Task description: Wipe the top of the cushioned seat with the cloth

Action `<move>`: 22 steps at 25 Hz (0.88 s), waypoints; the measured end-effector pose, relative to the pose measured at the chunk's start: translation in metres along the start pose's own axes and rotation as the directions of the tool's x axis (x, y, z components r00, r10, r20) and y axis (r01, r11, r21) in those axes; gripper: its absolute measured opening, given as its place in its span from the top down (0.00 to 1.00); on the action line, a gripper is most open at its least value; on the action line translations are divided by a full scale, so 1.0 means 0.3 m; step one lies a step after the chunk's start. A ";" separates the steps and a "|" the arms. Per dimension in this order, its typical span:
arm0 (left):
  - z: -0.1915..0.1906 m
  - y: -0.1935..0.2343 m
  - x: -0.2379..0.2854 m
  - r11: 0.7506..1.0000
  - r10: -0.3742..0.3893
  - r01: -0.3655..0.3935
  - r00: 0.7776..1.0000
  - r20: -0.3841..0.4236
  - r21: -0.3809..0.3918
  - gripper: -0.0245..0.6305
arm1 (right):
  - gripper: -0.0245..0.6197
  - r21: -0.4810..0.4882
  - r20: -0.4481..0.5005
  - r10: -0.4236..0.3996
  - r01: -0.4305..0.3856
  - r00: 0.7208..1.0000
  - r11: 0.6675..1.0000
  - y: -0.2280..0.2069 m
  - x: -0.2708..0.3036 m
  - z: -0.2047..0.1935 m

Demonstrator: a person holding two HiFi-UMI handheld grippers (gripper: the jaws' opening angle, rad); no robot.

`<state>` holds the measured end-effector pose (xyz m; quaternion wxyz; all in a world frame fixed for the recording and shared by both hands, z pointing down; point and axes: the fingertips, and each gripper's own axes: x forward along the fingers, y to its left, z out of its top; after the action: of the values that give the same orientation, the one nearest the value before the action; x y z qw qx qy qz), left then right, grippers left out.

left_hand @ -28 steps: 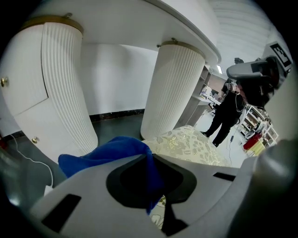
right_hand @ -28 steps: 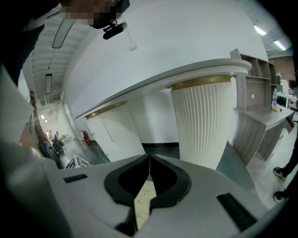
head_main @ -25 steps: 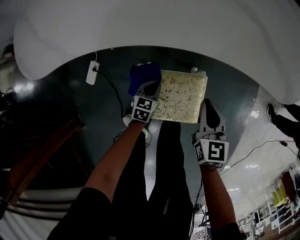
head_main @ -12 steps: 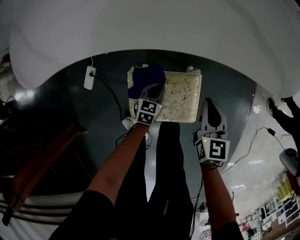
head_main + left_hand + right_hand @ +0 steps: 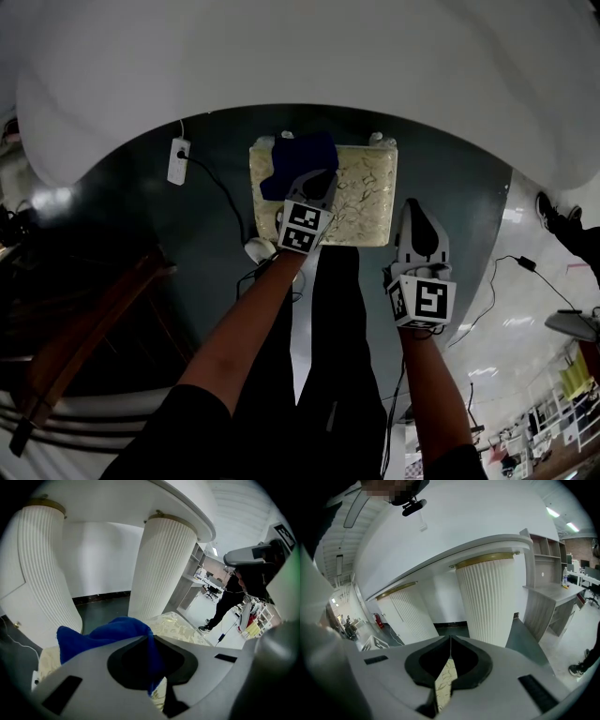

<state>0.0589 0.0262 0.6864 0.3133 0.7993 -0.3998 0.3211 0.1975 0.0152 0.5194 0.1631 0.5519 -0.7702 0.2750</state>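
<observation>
The cushioned seat [image 5: 367, 195] is a cream square with a gold leaf pattern, standing on the dark floor just under the white table's edge. A blue cloth [image 5: 298, 159] lies bunched on its left part. My left gripper [image 5: 317, 180] rests on the seat, shut on the cloth. In the left gripper view the blue cloth [image 5: 101, 634] bulges over the jaws and a fold runs down between them, with the seat [image 5: 180, 624] behind. My right gripper [image 5: 414, 211] hovers off the seat's right front corner, jaws shut and holding nothing. A strip of the seat [image 5: 445, 681] shows below the right gripper [image 5: 450, 643].
The big white table [image 5: 281, 56] overhangs the seat, carried on fluted white pillars [image 5: 161, 569]. A white power strip [image 5: 176, 159] and its cable lie on the floor at left. My black trouser legs [image 5: 328, 319] stand close behind the seat. A person in black [image 5: 229, 597] stands far off.
The left gripper has carried the blue cloth from the seat's left edge further onto the cushion. The right gripper has stayed beside the seat, shut.
</observation>
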 end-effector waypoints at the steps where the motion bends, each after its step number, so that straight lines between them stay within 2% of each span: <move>1: 0.003 -0.015 0.010 1.000 -0.011 0.011 1.000 -0.003 0.009 0.91 | 0.90 -0.002 0.001 0.001 -0.001 1.000 1.000 -0.004 0.000 0.001; 6: 0.006 -0.048 0.035 1.000 -0.021 0.021 1.000 -0.005 0.019 0.91 | 0.90 -0.010 0.010 0.001 -0.001 1.000 1.000 -0.044 -0.005 0.011; 12: 0.016 -0.063 0.049 1.000 -0.029 0.029 1.000 -0.002 0.012 0.91 | 0.90 0.023 0.020 -0.048 0.048 0.999 0.999 -0.110 -0.022 0.007; 22: 0.012 -0.110 0.079 0.998 -0.061 0.061 0.998 -0.013 0.009 0.91 | 0.90 0.037 -0.001 -0.042 0.042 0.999 0.998 -0.105 -0.043 -0.040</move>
<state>0.0989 0.0291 0.6944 0.3217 0.8106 -0.3717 0.3183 0.2308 0.0249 0.5295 0.1586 0.5707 -0.7533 0.2857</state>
